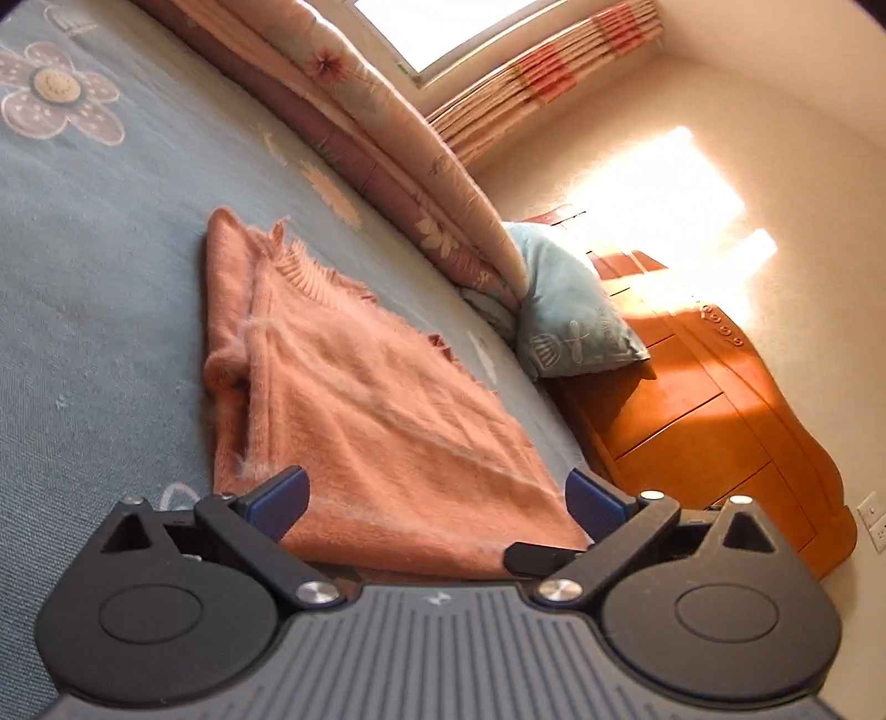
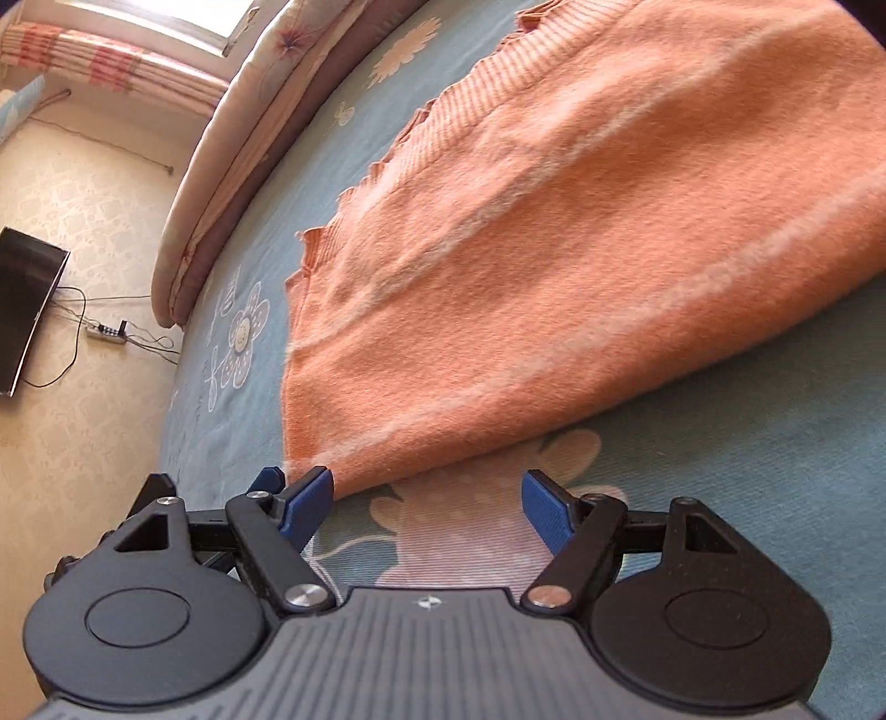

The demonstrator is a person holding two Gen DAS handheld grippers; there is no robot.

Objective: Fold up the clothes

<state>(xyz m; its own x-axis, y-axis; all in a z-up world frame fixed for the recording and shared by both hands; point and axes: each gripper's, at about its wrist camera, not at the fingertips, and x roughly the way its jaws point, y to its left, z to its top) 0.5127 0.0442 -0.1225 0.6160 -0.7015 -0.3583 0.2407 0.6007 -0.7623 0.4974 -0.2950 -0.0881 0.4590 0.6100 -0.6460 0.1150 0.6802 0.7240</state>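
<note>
Orange sweater (image 1: 354,399) lies flat on the bed (image 1: 99,288), on the blue-grey cover with flower prints. It's partly folded: one long side is doubled over along the left edge in the left wrist view, ribbed hem at the far end.

Left hand-held gripper (image 1: 437,501): jaws spread wide, blue pads (image 1: 279,501) either side of the sweater's near end, fabric between them but neither pad visibly pressing on it. Not pinching anything.

Right hand-held gripper (image 2: 429,507): jaws spread too. It sits over bare bed cover (image 2: 747,498), above a pale flower print, just at the sweater's (image 2: 554,249) near corner. Left pad (image 2: 307,507) is right at the fabric edge; can't tell if it touches. Right pad is clear of the sweater. Nothing gripped.

Surroundings, left wrist view: rolled floral quilt (image 1: 387,138) along the far side of the bed, light blue pillow (image 1: 570,310) at its end, wooden headboard (image 1: 720,432) beyond, window (image 1: 443,27) and striped curtain (image 1: 548,83) behind, sun patch on the wall.

Right wrist view: same quilt (image 2: 221,166) far left, dark flat screen (image 2: 25,310) standing on the floor, power strip (image 2: 105,332) with cables beside it.
</note>
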